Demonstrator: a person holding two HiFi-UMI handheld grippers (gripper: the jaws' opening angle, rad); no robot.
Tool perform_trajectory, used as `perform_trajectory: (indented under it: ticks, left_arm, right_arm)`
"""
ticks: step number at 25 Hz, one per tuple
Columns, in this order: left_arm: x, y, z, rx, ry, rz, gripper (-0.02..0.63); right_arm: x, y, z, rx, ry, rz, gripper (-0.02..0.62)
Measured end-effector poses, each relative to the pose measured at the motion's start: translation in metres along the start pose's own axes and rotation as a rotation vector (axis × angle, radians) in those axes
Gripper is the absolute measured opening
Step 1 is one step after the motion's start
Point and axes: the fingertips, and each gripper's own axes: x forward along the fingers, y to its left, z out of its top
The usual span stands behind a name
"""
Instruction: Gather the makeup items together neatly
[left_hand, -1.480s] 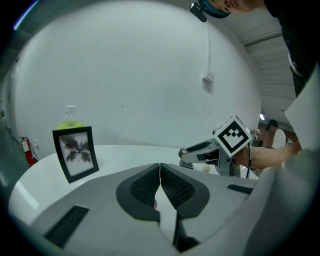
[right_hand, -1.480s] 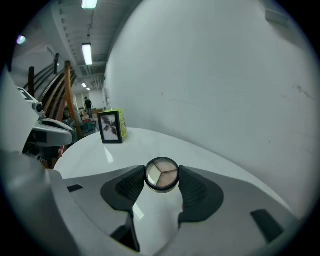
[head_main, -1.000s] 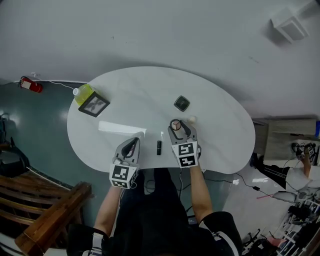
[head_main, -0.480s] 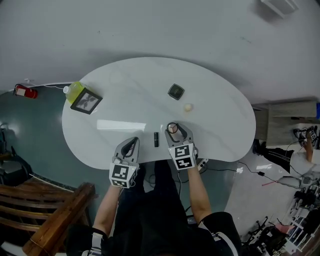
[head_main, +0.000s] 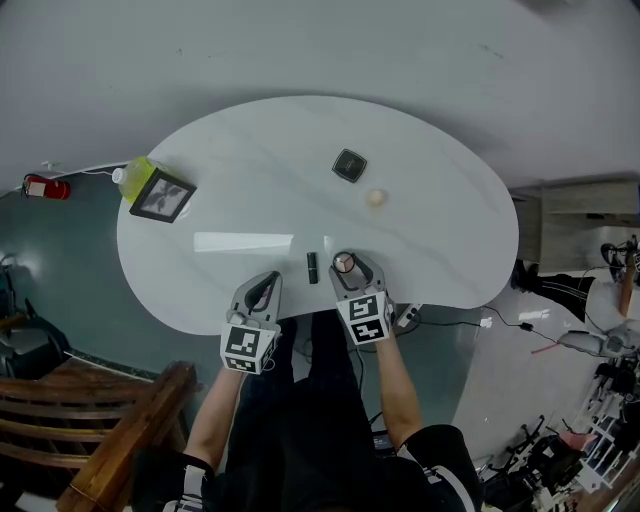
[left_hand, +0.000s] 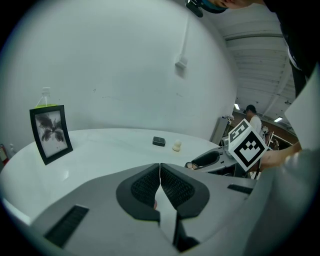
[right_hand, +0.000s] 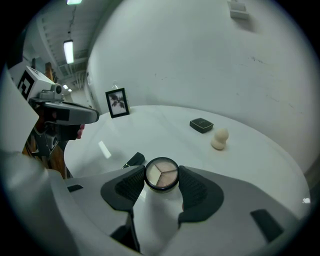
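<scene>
White oval table (head_main: 430, 180) is seen from above; near its front edge a round eyeshadow pot (head_main: 344, 263) is clamped in the right gripper (head_main: 345, 266), beside a black lipstick (head_main: 312, 267). In the left gripper view, the left gripper (left_hand: 160, 167) is seen with its jaws pressed together. In the right gripper view, a compact (right_hand: 201, 125) and a sponge (right_hand: 219, 138) are seen farther back.

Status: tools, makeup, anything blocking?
Right tool shut on eyeshadow pot. Left tool shut, empty. Lipstick beside pot; compact, sponge farther back. Nothing blocking.
</scene>
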Motion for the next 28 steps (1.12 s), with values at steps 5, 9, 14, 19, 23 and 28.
perform_trajectory:
  ticks: [5,9,14,19,23,28]
  left_arm:
    - [0.001,-0.003,-0.012,0.009,0.013,-0.017,0.020]
    - [0.001,-0.006,-0.021,0.015,0.027,-0.029,0.020]
    - [-0.001,-0.004,-0.021,0.010,0.027,-0.016,0.020]
    - [-0.002,-0.005,-0.029,0.003,0.031,-0.020,0.020]
    - [-0.001,-0.006,-0.031,0.000,0.035,-0.020,0.020]
    - [-0.003,-0.009,-0.029,0.001,0.030,-0.026,0.020]
  right_arm:
    - [0.004,0.007,-0.021,0.022,0.014,-0.002,0.236]
    - [0.008,0.010,-0.029,0.026,0.019,-0.006,0.236]
    - [0.014,0.011,-0.030,0.024,0.014,-0.006,0.236]
    - [0.018,0.011,-0.031,0.015,0.013,-0.008,0.236]
    - [0.020,0.010,-0.032,0.010,0.013,-0.013,0.236]
    - [0.019,0.011,-0.031,-0.005,0.013,-0.015,0.236]
